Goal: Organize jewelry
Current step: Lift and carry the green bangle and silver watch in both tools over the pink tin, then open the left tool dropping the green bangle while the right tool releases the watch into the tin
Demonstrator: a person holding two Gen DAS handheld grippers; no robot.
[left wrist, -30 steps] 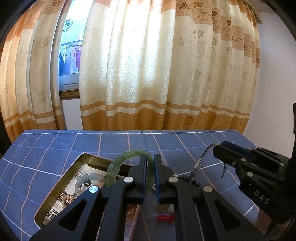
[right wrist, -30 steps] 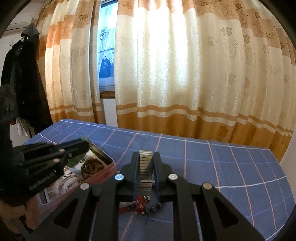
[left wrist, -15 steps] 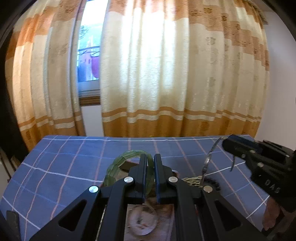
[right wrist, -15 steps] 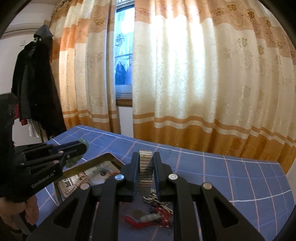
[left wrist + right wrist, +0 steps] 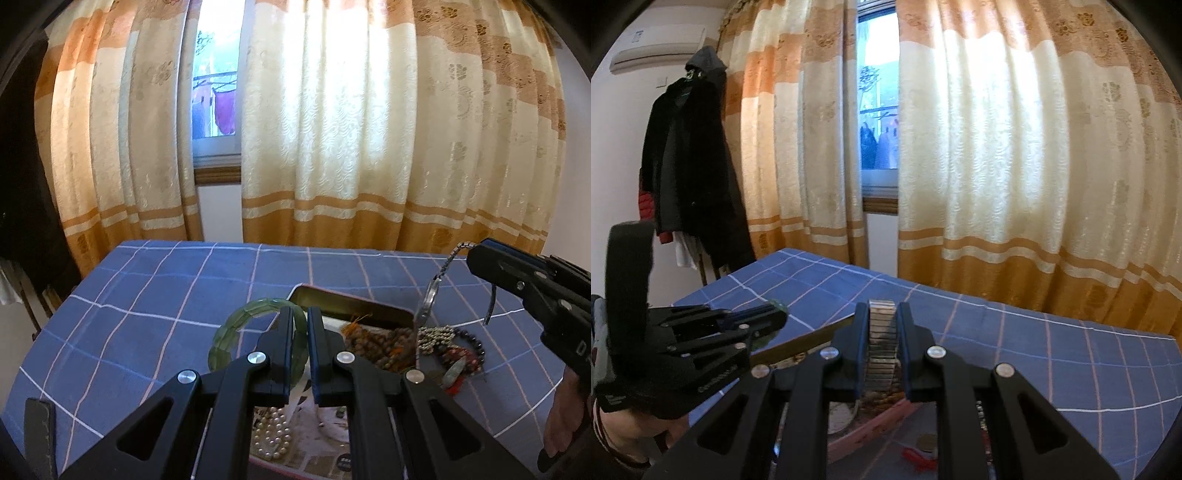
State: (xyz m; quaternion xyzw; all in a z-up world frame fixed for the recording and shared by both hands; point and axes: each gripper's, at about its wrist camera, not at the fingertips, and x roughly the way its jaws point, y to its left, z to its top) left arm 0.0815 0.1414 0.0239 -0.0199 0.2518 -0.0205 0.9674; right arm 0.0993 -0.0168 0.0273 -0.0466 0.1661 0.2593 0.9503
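Observation:
My left gripper (image 5: 298, 317) is shut on a green jade bangle (image 5: 236, 325) and holds it above the near left edge of the open tin (image 5: 347, 301). My right gripper (image 5: 882, 314) is shut on a silver watch by its metal band (image 5: 882, 332); in the left wrist view the watch (image 5: 430, 295) hangs from it over the tin's right side. The tin holds a pearl strand (image 5: 271, 435) and brown beads (image 5: 384, 343). The left gripper also shows in the right wrist view (image 5: 772, 317).
A heap of beaded bracelets and a red charm (image 5: 458, 354) lies on the blue checked cloth (image 5: 155, 295) right of the tin. Curtains (image 5: 332, 129) hang behind the table. A coat rack (image 5: 690, 166) stands at the left.
Both grippers have risen and shifted left, each keeping its grip. The tin now lies below and right of the left fingers.

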